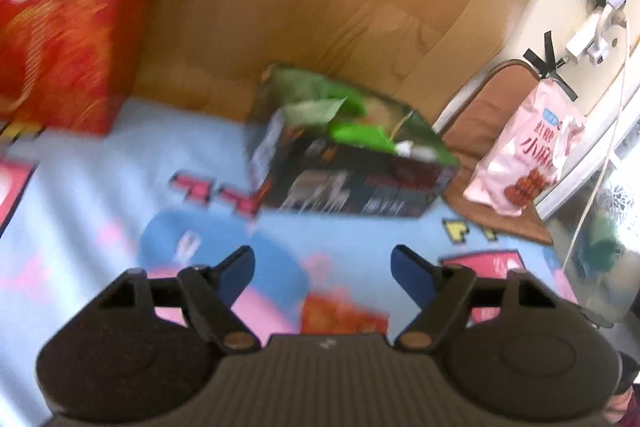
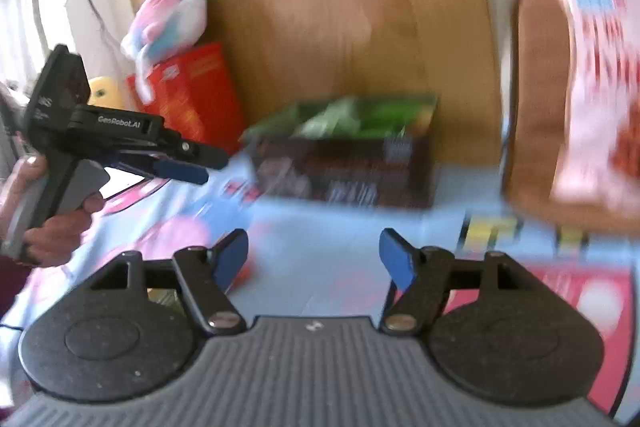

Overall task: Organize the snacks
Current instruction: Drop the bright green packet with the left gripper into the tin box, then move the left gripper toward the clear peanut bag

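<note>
Left wrist view: my left gripper (image 1: 323,267) stands wide and empty above the blue patterned cloth (image 1: 120,167). Ahead sits the dark box (image 1: 352,179) with green packets (image 1: 360,135) inside; a pink snack bag (image 1: 524,155) lies right.

Right wrist view: my right gripper (image 2: 314,255) is also spread, empty. I should steady both, since motion blurs everything, before approaching the bag.

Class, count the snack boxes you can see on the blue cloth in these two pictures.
2. A tall red box stands at the back left by the cardboard; a dark open box with green packets sits mid-cloth. Others may lie out of view.
</note>
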`<state>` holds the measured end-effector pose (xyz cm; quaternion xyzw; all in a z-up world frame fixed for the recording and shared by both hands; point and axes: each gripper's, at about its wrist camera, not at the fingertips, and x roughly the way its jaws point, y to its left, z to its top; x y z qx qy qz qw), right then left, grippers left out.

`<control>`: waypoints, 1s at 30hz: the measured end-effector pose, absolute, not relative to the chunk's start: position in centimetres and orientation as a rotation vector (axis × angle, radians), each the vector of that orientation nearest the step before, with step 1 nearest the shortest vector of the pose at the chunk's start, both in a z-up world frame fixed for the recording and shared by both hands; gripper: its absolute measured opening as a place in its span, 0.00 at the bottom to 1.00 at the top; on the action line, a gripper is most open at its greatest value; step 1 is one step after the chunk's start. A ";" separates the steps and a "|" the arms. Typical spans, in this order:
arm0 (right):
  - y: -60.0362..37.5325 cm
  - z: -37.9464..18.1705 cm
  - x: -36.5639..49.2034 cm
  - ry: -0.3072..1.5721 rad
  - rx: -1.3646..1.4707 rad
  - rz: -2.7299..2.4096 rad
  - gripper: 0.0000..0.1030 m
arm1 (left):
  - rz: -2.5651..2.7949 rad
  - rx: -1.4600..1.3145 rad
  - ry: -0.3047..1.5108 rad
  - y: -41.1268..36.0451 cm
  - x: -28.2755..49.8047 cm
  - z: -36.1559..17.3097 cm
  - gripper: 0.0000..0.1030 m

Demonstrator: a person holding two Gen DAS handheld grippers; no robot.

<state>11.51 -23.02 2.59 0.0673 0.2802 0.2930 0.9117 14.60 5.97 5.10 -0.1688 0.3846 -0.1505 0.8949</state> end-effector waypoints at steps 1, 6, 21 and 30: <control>-23.3 2.4 10.0 0.595 0.158 0.611 0.72 | -0.309 -0.359 0.796 6.4 13.5 5.0 0.71; -23.4 1.4 5.4 0.654 0.198 0.629 0.71 | -0.347 -0.413 0.811 8.2 7.9 4.2 0.69; -20.1 -1.1 -5.3 0.687 0.038 0.734 0.72 | -0.674 -0.276 0.905 -3.7 3.8 1.2 0.70; -19.9 -0.9 -4.0 0.477 -0.179 0.264 0.64 | -0.667 -0.406 0.916 -1.2 2.1 0.9 0.70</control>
